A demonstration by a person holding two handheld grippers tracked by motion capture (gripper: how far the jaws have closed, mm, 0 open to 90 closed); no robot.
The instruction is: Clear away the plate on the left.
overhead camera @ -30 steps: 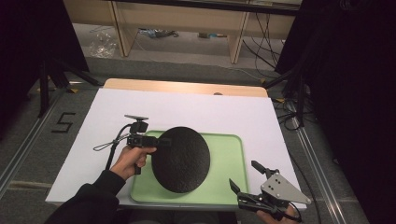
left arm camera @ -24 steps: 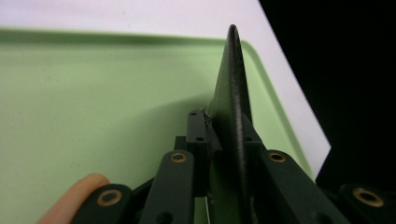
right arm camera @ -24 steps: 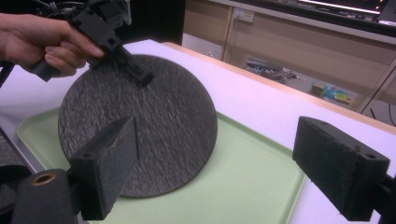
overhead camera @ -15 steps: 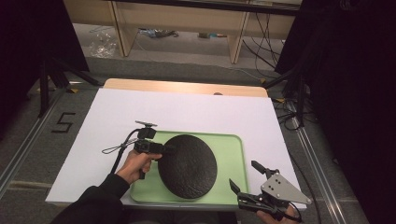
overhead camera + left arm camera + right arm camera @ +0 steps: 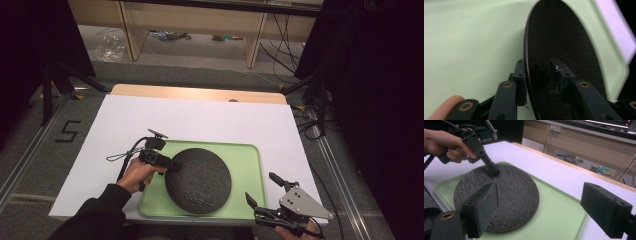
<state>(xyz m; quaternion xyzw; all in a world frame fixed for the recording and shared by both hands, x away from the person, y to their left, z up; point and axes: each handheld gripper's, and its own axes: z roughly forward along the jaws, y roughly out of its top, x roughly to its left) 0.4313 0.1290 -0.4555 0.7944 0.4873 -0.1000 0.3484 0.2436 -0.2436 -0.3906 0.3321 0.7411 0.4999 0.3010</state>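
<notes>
A round, dark charcoal plate with a rough, stone-like grain (image 5: 199,181) lies in a pale green plastic tray with rounded corners and a low raised rim (image 5: 248,170). The plate's top is matt and finely ridged, almost like slate, and its edge is thin; in the left gripper view that edge (image 5: 529,50) runs as a narrow dark arc against the smooth green of the tray floor (image 5: 469,45). The plate covers the left and middle of the tray, leaving bare green at the right. The tray sits toward the near edge of the counter, which is covered by a plain white sheet (image 5: 210,120) with a strip of light wood showing along the far side.

The left tongs (image 5: 173,165) are clamped on the plate's rim at its left side, one black pad (image 5: 520,75) under the rim and the other on top. A hand (image 5: 137,172) grips the handle, with a black cable looping off behind.

The right tongs (image 5: 262,192) hang off the near right corner of the tray, jaws wide apart and holding nothing; their blocky black pads (image 5: 482,207) look coarse and rubbery. A grey three-cornered plate (image 5: 300,202) tops them.
</notes>
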